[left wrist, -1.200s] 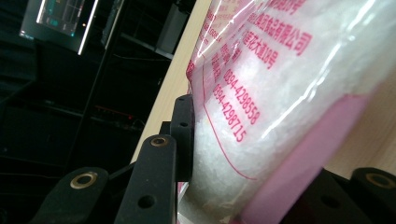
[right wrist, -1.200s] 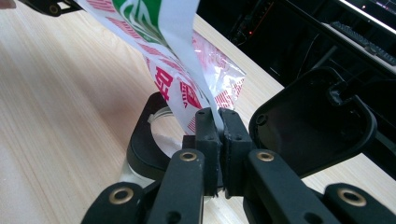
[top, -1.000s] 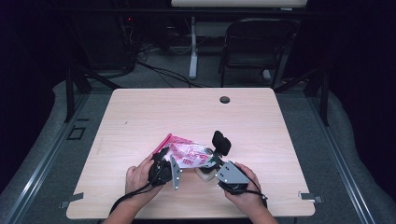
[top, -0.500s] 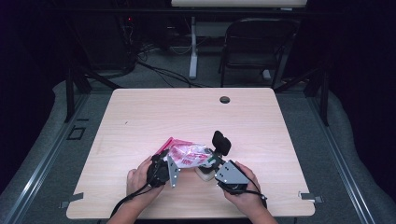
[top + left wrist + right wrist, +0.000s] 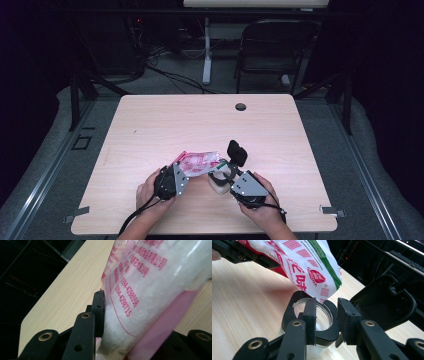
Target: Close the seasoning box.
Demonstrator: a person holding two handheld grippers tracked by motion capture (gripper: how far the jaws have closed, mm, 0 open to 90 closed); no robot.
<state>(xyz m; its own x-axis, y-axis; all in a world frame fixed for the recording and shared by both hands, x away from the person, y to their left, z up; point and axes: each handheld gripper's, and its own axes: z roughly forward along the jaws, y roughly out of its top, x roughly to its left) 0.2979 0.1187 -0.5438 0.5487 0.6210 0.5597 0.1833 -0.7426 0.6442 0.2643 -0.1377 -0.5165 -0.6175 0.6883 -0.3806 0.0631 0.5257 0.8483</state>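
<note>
The left gripper (image 5: pixel 181 172) clamped the red-and-white plastic pouch (image 5: pixel 200 162) above the black-lidded clear jar (image 5: pixel 313 320), while the right gripper (image 5: pixel 325 315), jaws just opening, held nothing.

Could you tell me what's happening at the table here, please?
A person is filling a small clear jar with a flipped-open black lid from a pink-and-white printed plastic bag of white crystals. The left gripper is clamped on the bag, tilting its corner over the jar's mouth. The right gripper, whose jaws have just been opening, sits at the jar's rim with its pads apart, one inside the mouth and one outside.
</note>
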